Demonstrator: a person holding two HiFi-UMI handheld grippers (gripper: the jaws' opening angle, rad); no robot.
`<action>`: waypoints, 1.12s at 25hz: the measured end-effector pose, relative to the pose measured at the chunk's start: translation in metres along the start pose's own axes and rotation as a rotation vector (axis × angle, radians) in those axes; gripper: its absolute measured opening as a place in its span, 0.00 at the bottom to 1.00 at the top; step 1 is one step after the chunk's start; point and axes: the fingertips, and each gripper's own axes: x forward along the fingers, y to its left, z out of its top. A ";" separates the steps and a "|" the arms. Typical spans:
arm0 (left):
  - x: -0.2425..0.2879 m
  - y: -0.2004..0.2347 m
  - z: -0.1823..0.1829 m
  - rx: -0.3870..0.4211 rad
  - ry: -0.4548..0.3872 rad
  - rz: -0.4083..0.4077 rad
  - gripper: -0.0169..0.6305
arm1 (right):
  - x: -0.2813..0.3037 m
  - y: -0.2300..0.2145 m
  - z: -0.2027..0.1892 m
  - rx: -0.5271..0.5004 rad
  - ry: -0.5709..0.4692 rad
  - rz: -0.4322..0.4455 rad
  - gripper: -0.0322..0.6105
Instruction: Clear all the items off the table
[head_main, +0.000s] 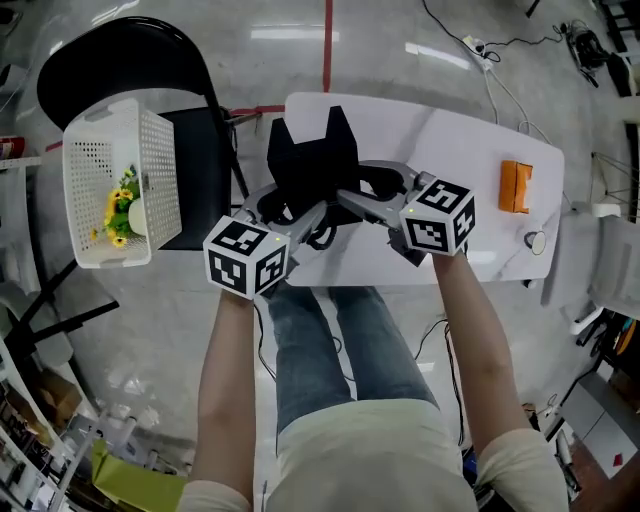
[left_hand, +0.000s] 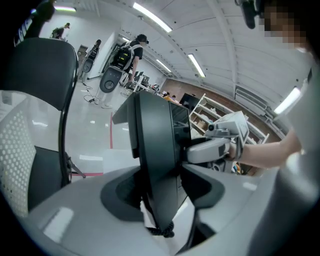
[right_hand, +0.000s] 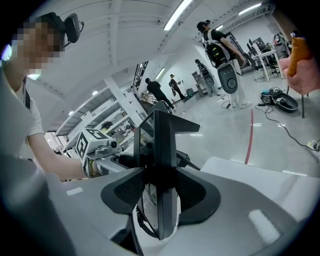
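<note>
Head view: the left gripper (head_main: 300, 208) and right gripper (head_main: 352, 200) both clamp a black object (head_main: 312, 155) over the white table (head_main: 440, 135). An orange item (head_main: 515, 186) lies on the table. A basket (head_main: 120, 190) sits on a chair (head_main: 205, 175) beside it.

Left gripper view: the jaws grip the object. Behind it are a glossy floor (left_hand: 95, 135) and shelves (left_hand: 210, 112).

Right gripper view: the jaws pinch the object. People (right_hand: 220, 45) stand in a bright hall.

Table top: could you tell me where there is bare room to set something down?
Bare: the stretch of table between the black object and the orange item. Crowded: the right end, with the orange item and a small round thing.
</note>
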 end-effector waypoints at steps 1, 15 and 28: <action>-0.011 0.004 0.002 -0.006 -0.009 0.008 0.37 | 0.006 0.009 0.006 -0.009 0.006 0.007 0.34; -0.173 0.070 0.021 -0.095 -0.114 0.126 0.37 | 0.107 0.135 0.081 -0.112 0.087 0.119 0.34; -0.300 0.165 0.028 -0.159 -0.196 0.230 0.38 | 0.229 0.225 0.138 -0.196 0.136 0.223 0.34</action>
